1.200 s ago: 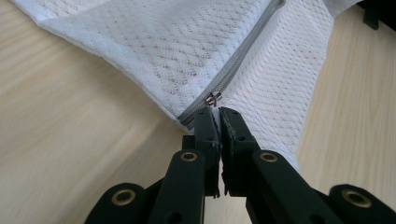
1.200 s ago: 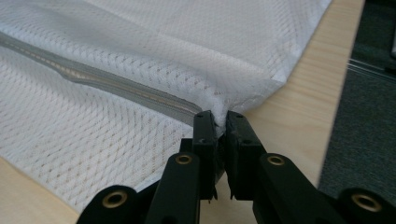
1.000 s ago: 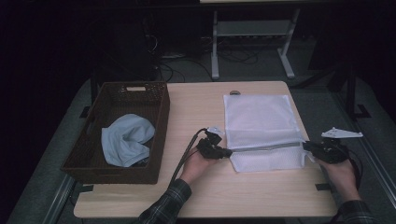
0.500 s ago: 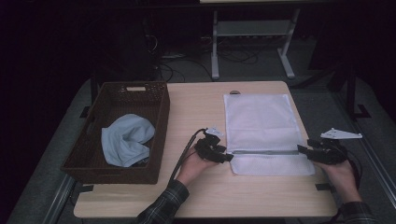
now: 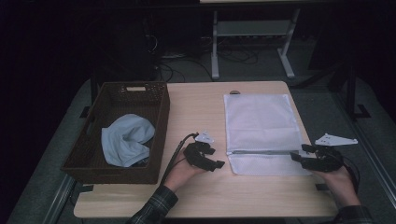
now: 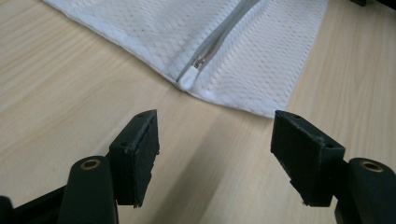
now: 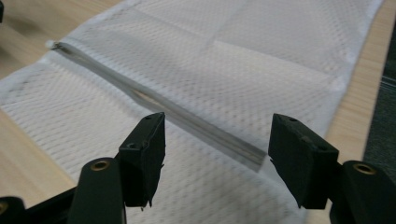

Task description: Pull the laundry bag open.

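Both of your tongs have drawn back from the white mesh bag [image 5: 261, 133], their jaws having just been opening, nothing between them now. The bag is lying flat right of centre on the worktop [image 5: 196, 107], zipper [image 5: 261, 151] closed. The brown basket [image 5: 135, 91] at left is holding a light blue cloth [image 5: 125, 142]. Your left tongs [image 5: 215, 163] are hovering beside the bag's lower left corner; your right tongs [image 5: 299, 156] are standing open at its lower right edge.

White mesh bag [image 5: 261, 126], light blue cloth [image 5: 125, 143], dark brown woven basket [image 5: 109, 170], pale wood table [image 5: 196, 107].
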{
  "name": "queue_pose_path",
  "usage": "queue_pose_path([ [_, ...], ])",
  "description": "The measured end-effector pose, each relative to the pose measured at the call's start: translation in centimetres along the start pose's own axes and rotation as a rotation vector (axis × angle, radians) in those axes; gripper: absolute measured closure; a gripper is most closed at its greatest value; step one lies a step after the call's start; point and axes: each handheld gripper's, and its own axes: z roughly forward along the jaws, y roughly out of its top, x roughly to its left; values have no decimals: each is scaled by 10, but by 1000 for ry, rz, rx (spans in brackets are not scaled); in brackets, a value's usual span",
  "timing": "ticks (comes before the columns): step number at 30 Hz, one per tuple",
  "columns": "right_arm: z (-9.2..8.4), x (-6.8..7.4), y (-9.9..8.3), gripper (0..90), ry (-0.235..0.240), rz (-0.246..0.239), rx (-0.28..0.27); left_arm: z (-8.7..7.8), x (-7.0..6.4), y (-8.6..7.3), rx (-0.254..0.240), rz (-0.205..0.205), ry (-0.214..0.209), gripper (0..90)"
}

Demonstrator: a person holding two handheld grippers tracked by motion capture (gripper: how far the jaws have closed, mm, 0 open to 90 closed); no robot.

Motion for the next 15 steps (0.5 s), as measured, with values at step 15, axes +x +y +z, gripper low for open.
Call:
queue_pose_path([
  [15, -2, 55, -2, 319, 128, -69, 10, -31, -15, -26, 8, 3, 24, 291],
])
